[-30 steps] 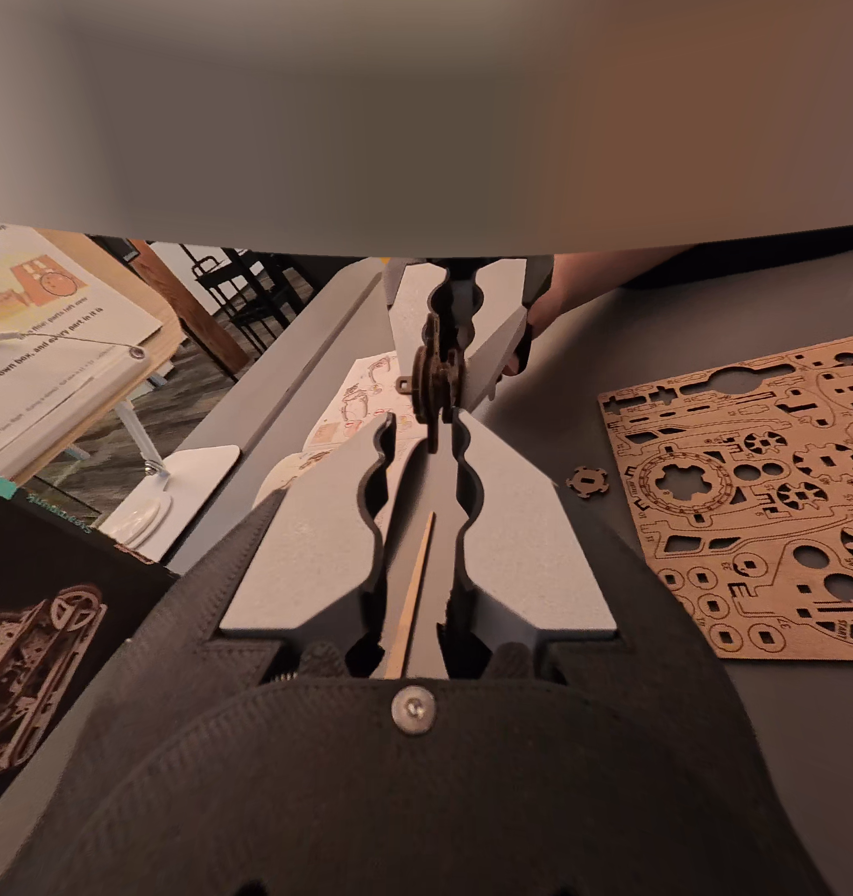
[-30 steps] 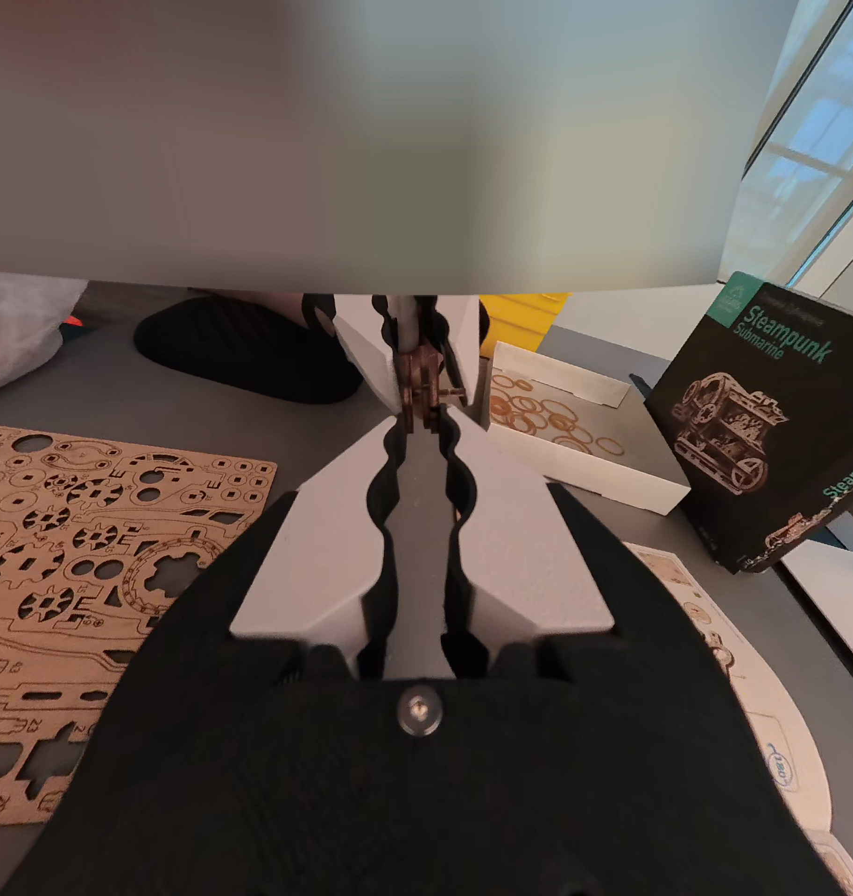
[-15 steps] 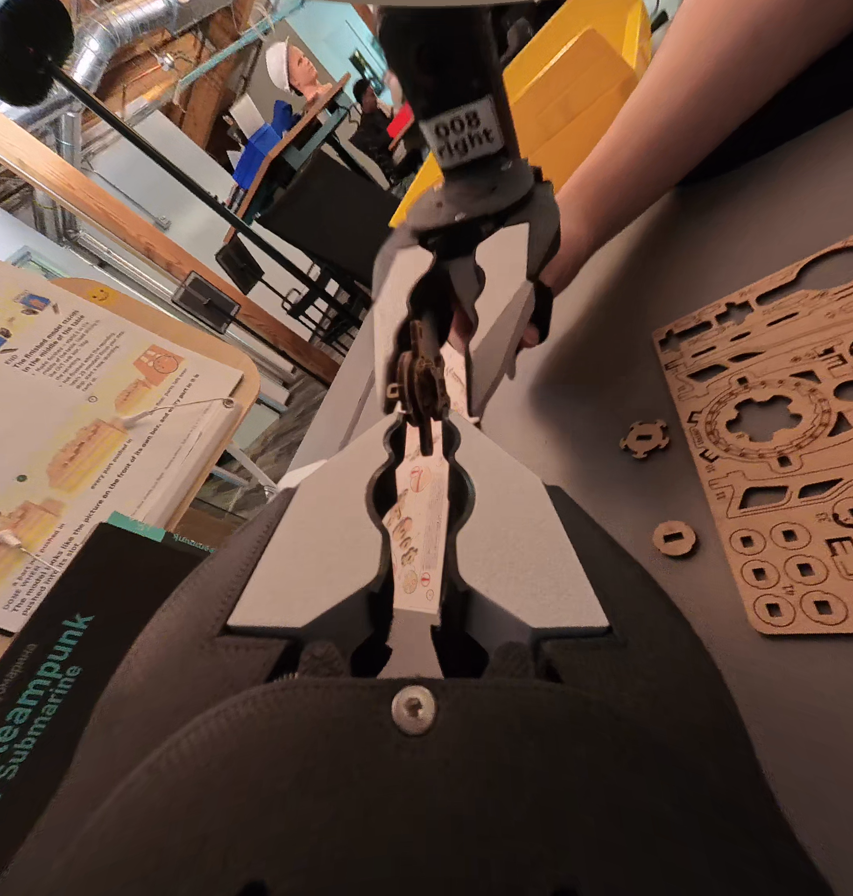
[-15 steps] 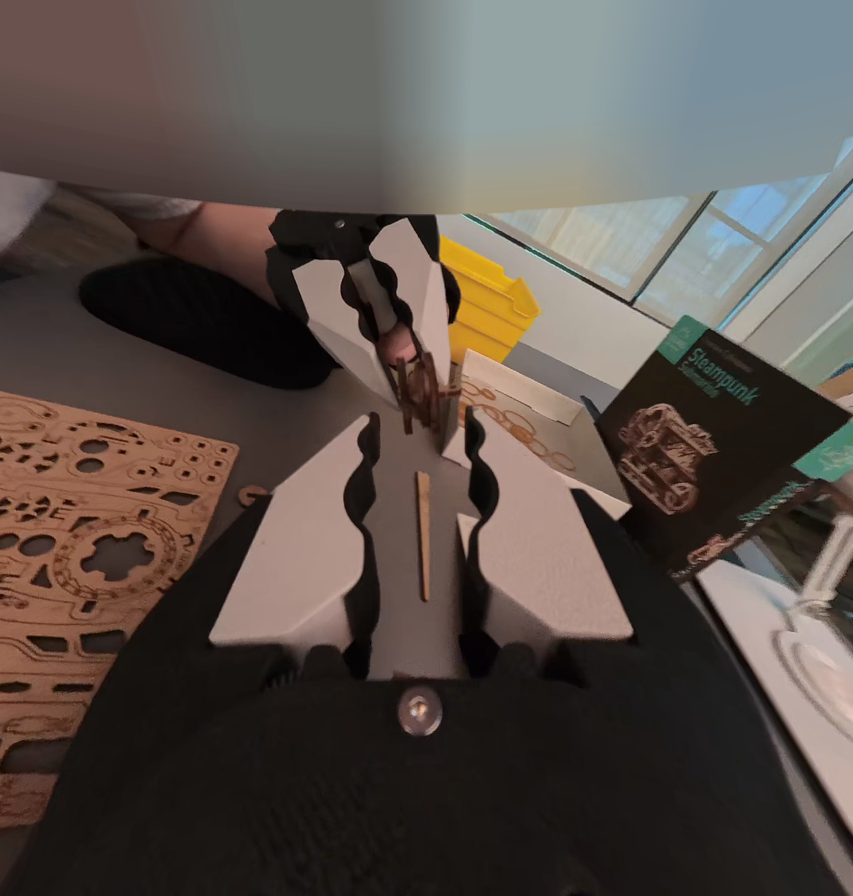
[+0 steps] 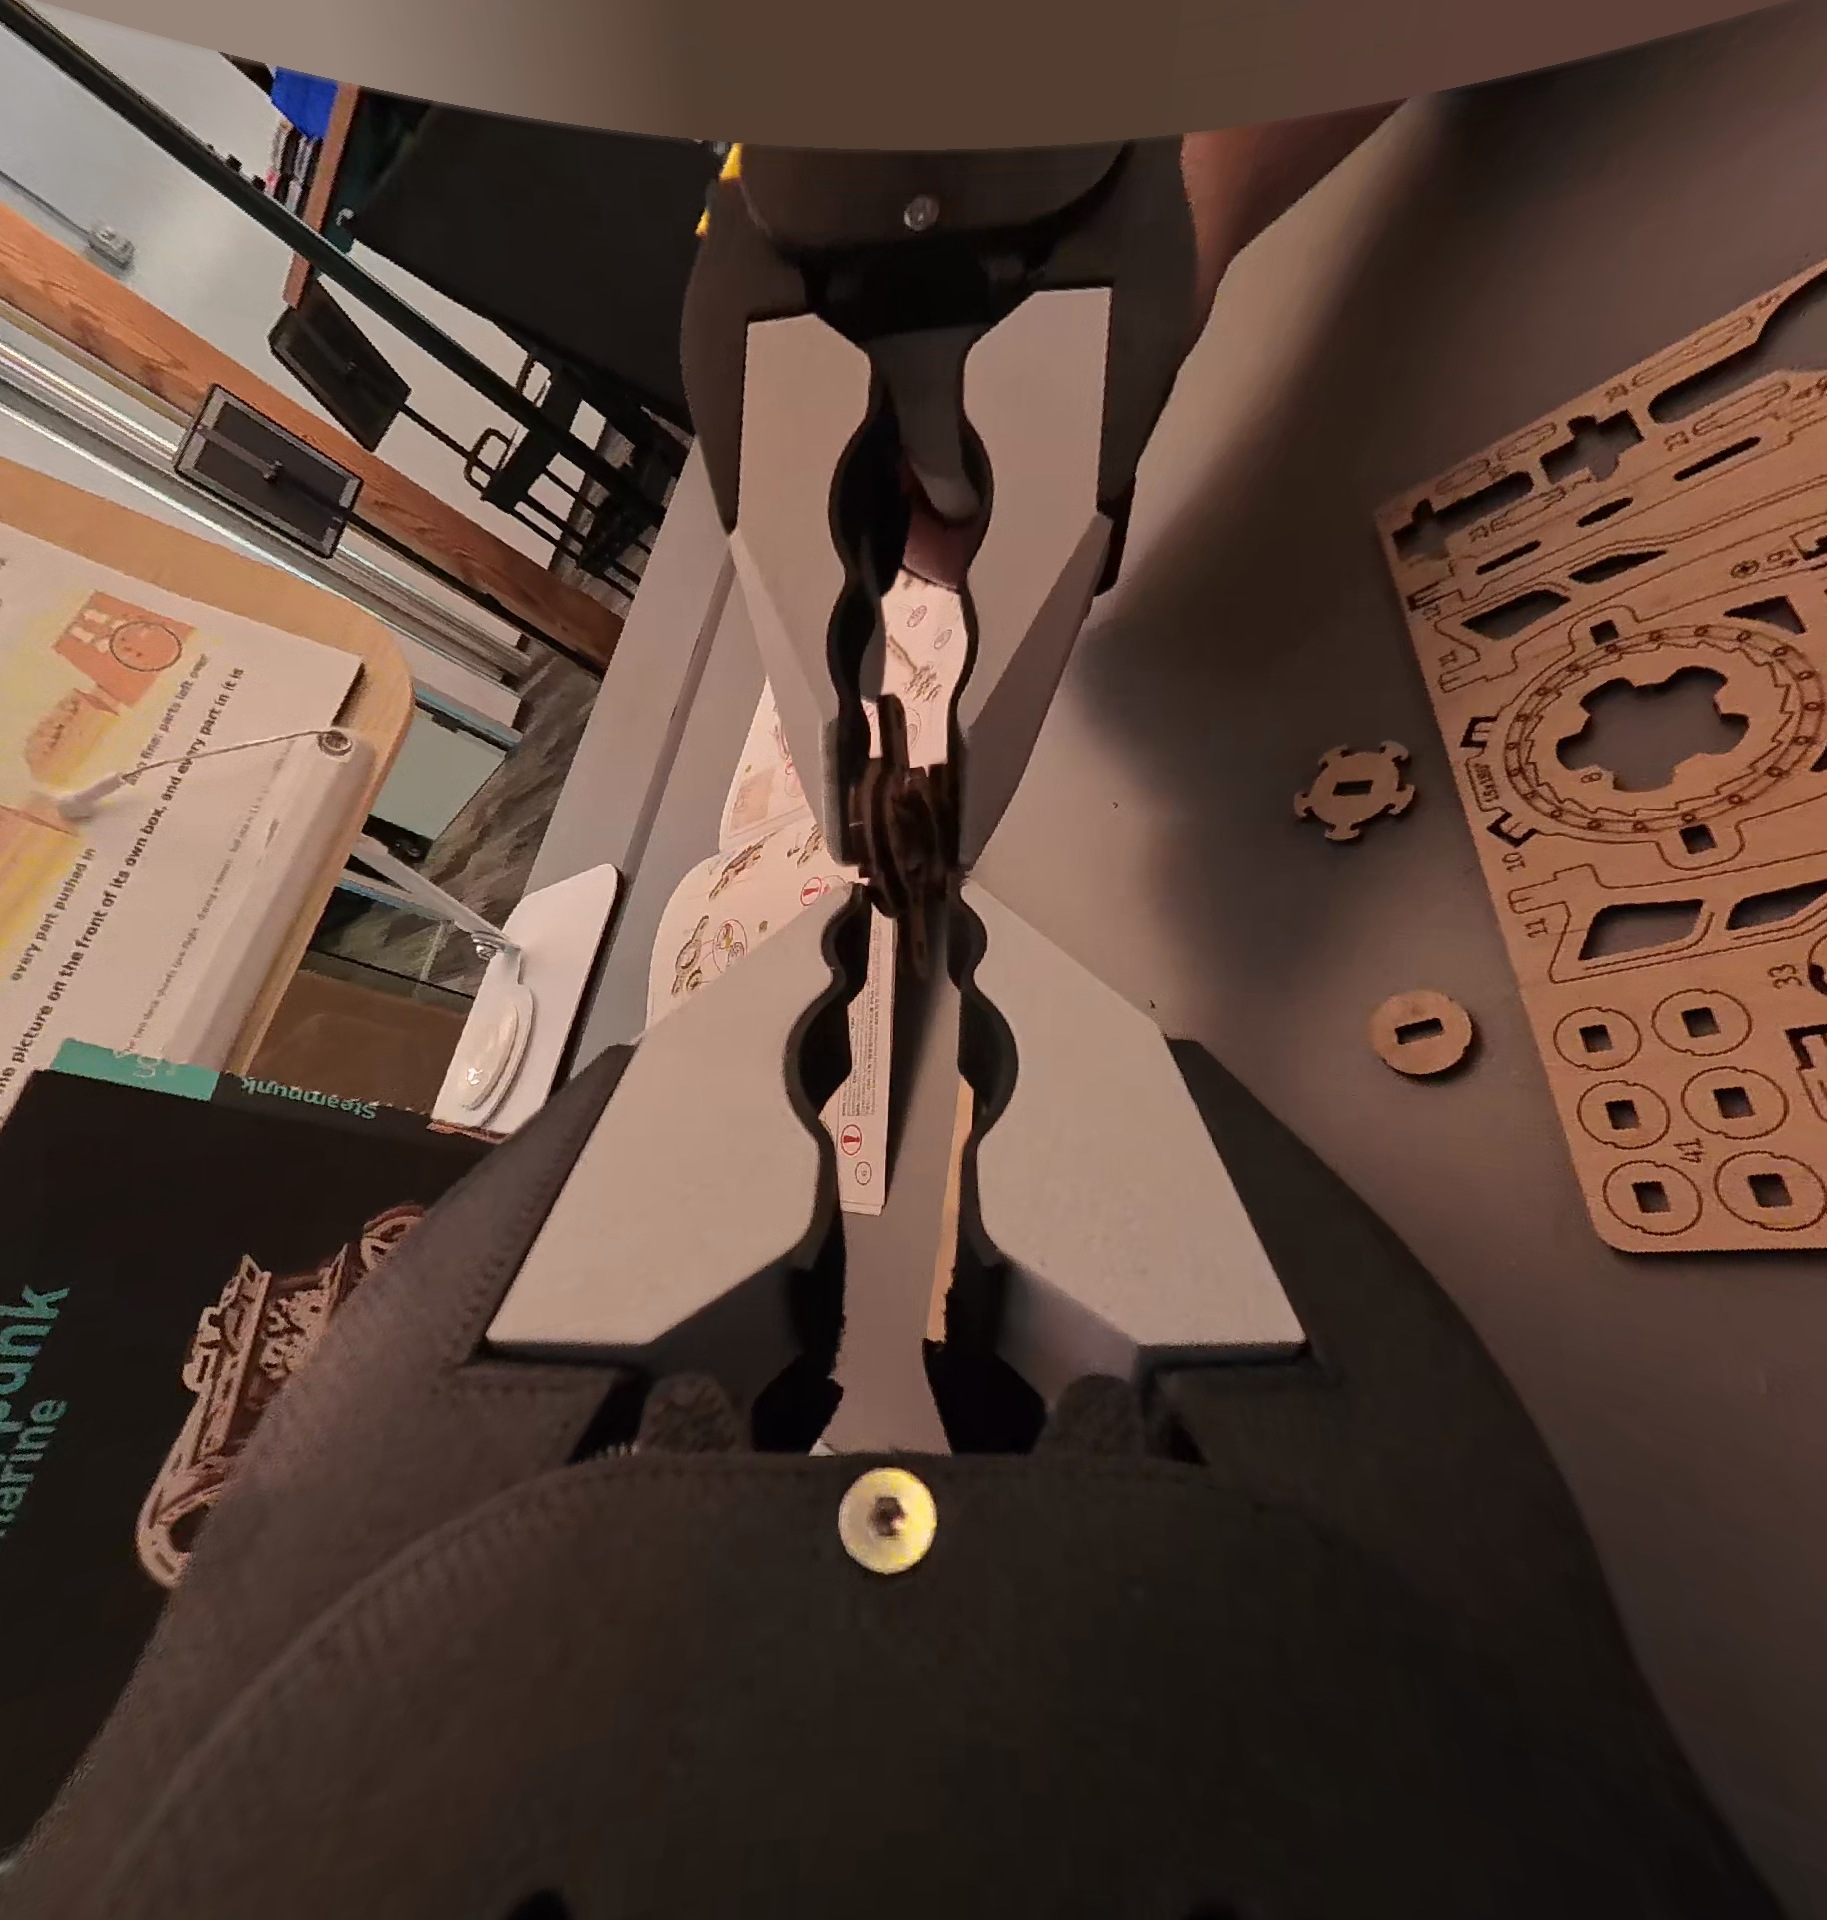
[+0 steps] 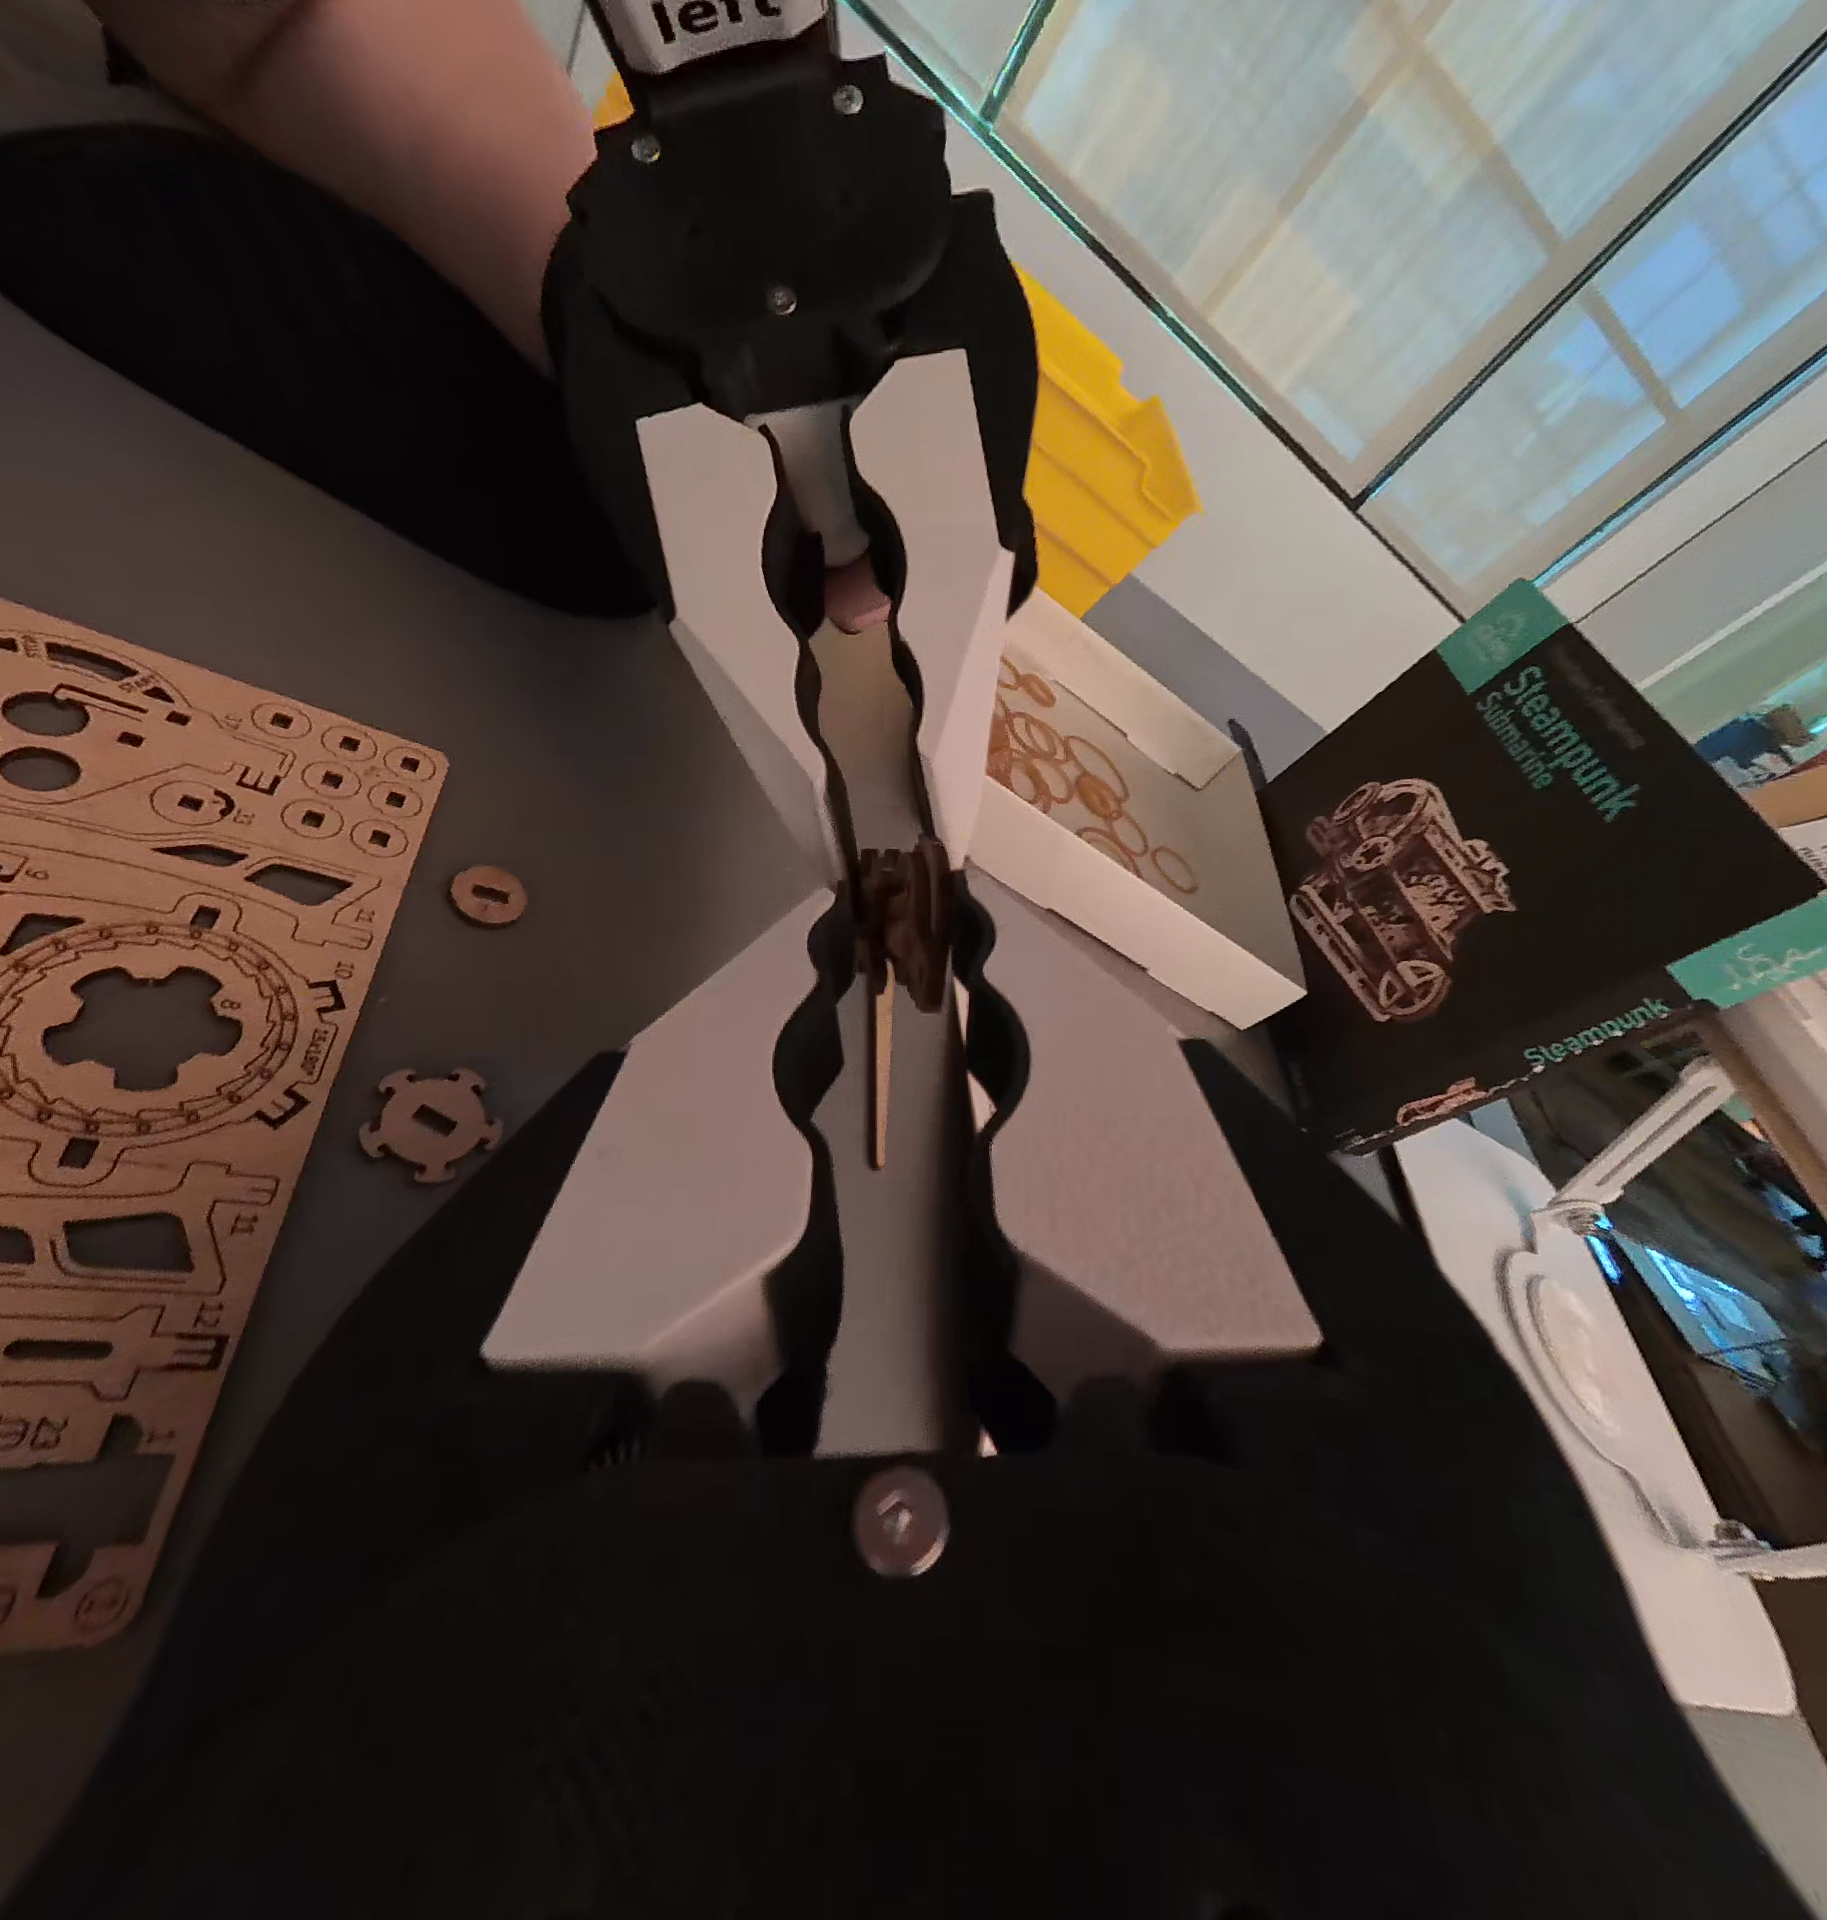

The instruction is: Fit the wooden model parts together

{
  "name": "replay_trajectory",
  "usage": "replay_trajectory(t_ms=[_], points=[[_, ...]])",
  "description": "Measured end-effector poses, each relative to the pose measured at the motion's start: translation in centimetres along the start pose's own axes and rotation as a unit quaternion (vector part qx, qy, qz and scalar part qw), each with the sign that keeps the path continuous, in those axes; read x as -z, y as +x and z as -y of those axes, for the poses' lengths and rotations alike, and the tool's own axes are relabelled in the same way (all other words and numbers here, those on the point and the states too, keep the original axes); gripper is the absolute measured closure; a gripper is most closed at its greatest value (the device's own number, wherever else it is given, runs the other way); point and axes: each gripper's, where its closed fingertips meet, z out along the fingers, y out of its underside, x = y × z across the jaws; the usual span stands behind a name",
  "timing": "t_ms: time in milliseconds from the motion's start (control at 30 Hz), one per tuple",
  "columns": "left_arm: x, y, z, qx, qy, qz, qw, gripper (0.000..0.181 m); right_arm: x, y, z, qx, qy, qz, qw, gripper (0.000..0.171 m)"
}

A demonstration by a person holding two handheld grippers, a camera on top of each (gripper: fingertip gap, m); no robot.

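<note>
Above the table (image 5: 1304, 520), both grippers — left (image 5: 904, 914), right (image 6: 898, 925) — meet tip-to-tip, clamped on the gear assembly (image 6: 904, 920).

left gripper (image 5: 904, 914) tip-to-tip with right gripper (image 5: 893, 821) | wooden gear assembly (image 5: 904, 831) clamped between | cut sheet (image 5: 1657, 831) right

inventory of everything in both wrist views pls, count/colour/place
wooden model assembly: 1, dark brown, held off the table where both grippers' tips meet
thin wooden stick: 1, pale, below the assembly
loose wooden discs: 2, tan, on the table beside the sheet
punched part sheet: 1, tan, flat on the table
table: 1, grey
kit box: 1, black and teal, standing
white tray: 1, holds brownish rings
yellow bin: 1, behind the tray
instruction sheets: printed, count unclear, on the table
left gripper: 1, white fingers, shut on the assembly
right gripper: 1, same, also shut on it
</note>
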Motion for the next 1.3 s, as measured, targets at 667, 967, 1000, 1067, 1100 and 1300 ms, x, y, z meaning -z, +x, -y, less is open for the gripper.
replay_trajectory(t_ms=[667,967,1000,1067,1100,1300], points=[[1.0,-1.1,1.7,0.089,0.071,-0.004,0.993,0.178,1.7,0.7,2.7,-0.132,0.122,0.048,0.983,0.156],[0.7,-1.6,0.6,0.115,0.057,-0.009,0.992,0.181,2.7,2.6,1.7,-0.145,0.098,0.019,0.984,0.153],[0.7,-1.5,0.5,0.123,0.055,-0.015,0.991,0.181,2.8,2.6,1.6,-0.148,0.093,0.022,0.984,0.160],[0.6,-1.4,0.4,0.144,0.056,-0.028,0.988,0.181,2.8,2.7,1.4,-0.141,0.083,0.020,0.986,0.161],[0.7,-1.4,0.4,0.152,0.058,-0.032,0.986,0.181,2.7,2.6,1.2,-0.132,0.074,0.016,0.988,0.162],[1.0,-1.9,0.7,0.180,0.076,-0.036,0.980,0.181,2.3,1.9,0.6,-0.121,0.035,0.032,0.992,0.171]])
